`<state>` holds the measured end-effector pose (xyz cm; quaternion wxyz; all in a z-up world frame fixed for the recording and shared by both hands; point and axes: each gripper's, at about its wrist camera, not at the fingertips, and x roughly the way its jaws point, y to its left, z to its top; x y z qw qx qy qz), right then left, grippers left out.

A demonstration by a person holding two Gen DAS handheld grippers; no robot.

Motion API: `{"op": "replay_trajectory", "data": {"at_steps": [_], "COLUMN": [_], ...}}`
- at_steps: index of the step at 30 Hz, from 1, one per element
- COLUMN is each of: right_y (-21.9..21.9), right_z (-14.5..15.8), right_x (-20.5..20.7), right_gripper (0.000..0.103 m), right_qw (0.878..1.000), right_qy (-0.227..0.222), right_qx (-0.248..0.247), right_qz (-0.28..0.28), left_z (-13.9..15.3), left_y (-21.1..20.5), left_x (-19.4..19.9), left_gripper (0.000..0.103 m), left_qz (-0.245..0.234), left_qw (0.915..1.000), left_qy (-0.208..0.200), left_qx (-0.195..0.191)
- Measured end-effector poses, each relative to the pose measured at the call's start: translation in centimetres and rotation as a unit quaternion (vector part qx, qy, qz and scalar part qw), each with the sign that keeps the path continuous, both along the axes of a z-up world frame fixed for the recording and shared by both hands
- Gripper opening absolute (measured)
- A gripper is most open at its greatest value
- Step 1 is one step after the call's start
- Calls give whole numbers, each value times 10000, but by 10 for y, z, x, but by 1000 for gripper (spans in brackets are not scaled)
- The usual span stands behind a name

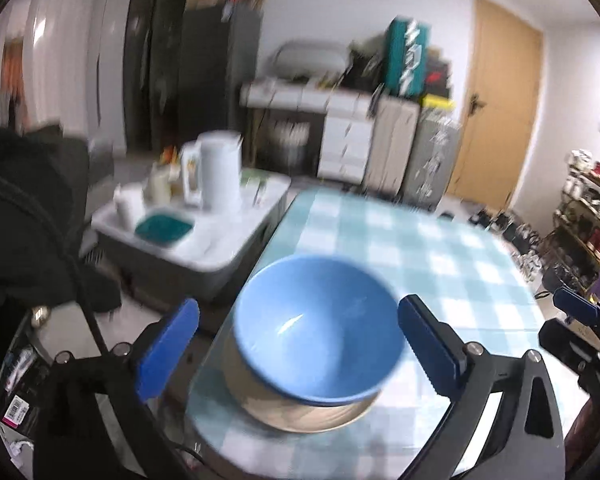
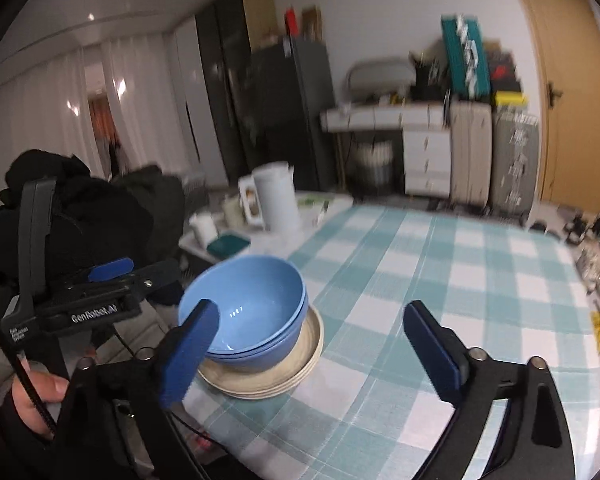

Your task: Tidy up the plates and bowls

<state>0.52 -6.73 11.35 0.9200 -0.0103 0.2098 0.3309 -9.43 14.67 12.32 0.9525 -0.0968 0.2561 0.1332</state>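
A stack of blue bowls [image 1: 320, 332] [image 2: 248, 312] sits on a stack of beige plates [image 1: 320, 416] [image 2: 276, 376] at the near left corner of the checked table [image 1: 440, 264] [image 2: 440, 288]. My left gripper [image 1: 300, 344] is open and empty, its blue fingers either side of the bowls and just in front of them. My right gripper [image 2: 312, 344] is open and empty, to the right of the stack; its left finger overlaps the bowls in view. The left gripper [image 2: 112, 276] also shows in the right wrist view, left of the bowls.
A low white side table [image 1: 204, 240] left of the checked table carries a white kettle [image 1: 218, 172] [image 2: 278, 200], a cup and a teal tray [image 1: 162, 228] [image 2: 228, 246]. A black bag [image 2: 80, 216] lies at left. Shelves with clutter [image 1: 588, 208] stand at right.
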Motion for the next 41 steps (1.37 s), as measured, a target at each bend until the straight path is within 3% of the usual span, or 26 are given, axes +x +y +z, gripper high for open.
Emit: {"op": "replay_trajectory", "data": {"at_steps": [3, 7, 11, 17, 21, 25, 29, 38, 41], "right_y": [-15, -17, -16, -17, -16, -15, -19, -35, -37], "right_z": [0, -13, -25, -36, -41, -47, -50, -51, -52], "right_x": [-34, -51, -66, -63, -62, -60, -59, -58, -57], "right_gripper": [102, 102, 102, 102, 102, 102, 102, 102, 102], "right_qw": [9977, 9983, 9975, 9983, 9984, 9988, 9991, 9981, 9982], "right_qy": [-594, -361, -659, -419, -390, -324, -220, -117, -62], "right_qx": [333, 406, 252, 388, 395, 349, 361, 561, 555], "right_qz": [-59, 224, -45, -142, -146, -134, -84, -220, -235], "left_z": [8, 12, 10, 4, 1, -1, 1, -1, 3], "left_y": [-22, -36, -39, -32, -40, -49, -60, -66, -66], "left_x": [-12, -26, -38, -41, -43, -43, -47, -42, -50], "left_gripper": [103, 103, 103, 103, 103, 103, 103, 103, 103], "left_qz": [-165, -88, -16, 1, -76, -497, -483, -474, -442], "left_qw": [9994, 9982, 9976, 9995, 9992, 9982, 9974, 9973, 9968], "left_qy": [-199, -293, -341, -178, -144, -187, -241, -170, -431], "left_qx": [211, 514, 595, 243, 357, 270, 472, 529, 514]}}
